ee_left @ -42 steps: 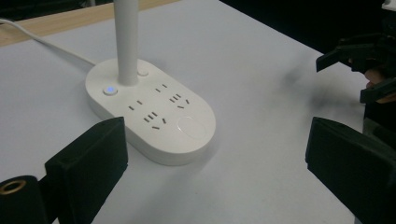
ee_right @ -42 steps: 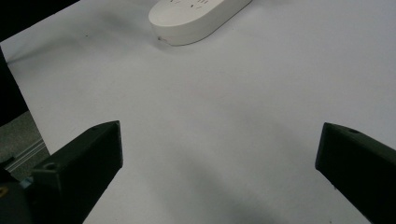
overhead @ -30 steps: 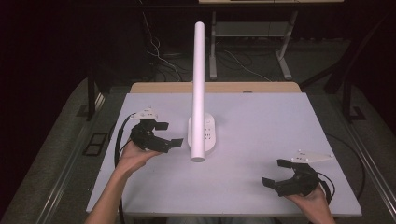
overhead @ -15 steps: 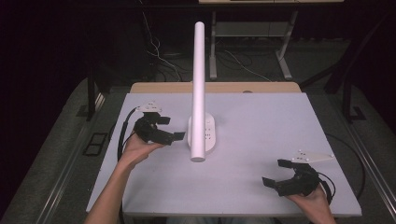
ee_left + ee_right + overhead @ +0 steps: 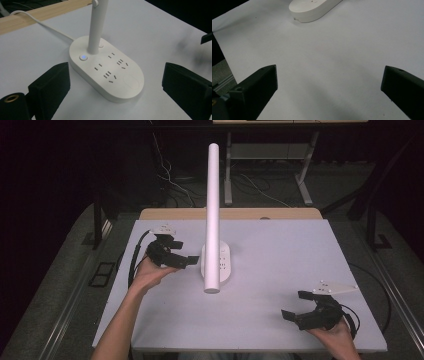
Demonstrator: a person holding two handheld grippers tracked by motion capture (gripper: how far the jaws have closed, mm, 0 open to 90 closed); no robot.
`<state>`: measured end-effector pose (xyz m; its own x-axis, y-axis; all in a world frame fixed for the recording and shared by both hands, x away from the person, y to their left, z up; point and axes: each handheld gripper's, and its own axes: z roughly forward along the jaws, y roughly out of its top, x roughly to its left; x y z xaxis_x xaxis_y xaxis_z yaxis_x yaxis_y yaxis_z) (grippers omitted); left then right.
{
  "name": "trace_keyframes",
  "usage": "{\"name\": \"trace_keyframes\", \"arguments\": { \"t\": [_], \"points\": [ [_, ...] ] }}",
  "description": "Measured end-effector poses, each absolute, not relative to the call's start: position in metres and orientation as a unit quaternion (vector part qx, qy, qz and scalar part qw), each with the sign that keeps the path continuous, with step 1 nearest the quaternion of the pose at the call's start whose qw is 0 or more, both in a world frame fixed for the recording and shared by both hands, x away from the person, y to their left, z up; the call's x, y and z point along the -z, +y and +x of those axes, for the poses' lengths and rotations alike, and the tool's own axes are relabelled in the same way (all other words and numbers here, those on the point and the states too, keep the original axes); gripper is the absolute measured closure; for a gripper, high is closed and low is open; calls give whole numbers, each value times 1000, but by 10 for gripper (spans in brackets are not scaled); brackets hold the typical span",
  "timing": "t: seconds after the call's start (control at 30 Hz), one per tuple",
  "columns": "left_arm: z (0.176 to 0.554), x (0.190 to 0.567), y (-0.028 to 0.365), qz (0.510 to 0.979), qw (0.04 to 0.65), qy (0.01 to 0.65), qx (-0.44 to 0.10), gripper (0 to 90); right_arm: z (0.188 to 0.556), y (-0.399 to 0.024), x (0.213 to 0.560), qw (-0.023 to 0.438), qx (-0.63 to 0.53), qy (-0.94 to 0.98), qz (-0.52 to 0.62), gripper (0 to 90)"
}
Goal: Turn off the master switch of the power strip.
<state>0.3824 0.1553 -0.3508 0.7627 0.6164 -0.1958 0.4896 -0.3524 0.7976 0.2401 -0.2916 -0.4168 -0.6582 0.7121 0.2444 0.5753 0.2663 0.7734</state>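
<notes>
We see a white desk lamp [image 5: 212, 215] standing near the middle of the white desk [image 5: 280, 255], slightly left of centre in the high view. Its oval base [image 5: 107, 68] lies flat on the desk; a straight white stem [image 5: 96, 27] rises from the far end of the base. The base top carries several socket slots and a small round button [image 5: 83, 57] glowing blue, just beside the foot of the stem. A white cord [image 5: 42, 23] runs from the base toward the wooden strip [image 5: 37, 12] at the far desk edge.

Left tool [image 5: 187, 262]: released, jaws spread wide. In the left gripper view the base sits between the two jaws, touching neither. In the high view the jaw tips are just beside the left edge of the base.

Right tool [image 5: 295, 307]: also released, jaws wide apart, nothing between them but bare desk. It sits near the front right corner of the desk, well apart from the lamp. The right gripper view catches one end of the base at its top edge.
</notes>
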Motion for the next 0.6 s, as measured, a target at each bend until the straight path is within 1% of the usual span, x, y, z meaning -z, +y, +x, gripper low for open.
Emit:
{"name": "trace_keyframes", "arguments": {
  "t": [0.23,0.6],
  "points": [
    [393,349,150,829,444,331,-71,82,240,-292,417,75,-449,791,408,0],
    [407,353,146,828,441,340,-71,102,240,-294,417,75,-449,791,410,0]
  ]
}}
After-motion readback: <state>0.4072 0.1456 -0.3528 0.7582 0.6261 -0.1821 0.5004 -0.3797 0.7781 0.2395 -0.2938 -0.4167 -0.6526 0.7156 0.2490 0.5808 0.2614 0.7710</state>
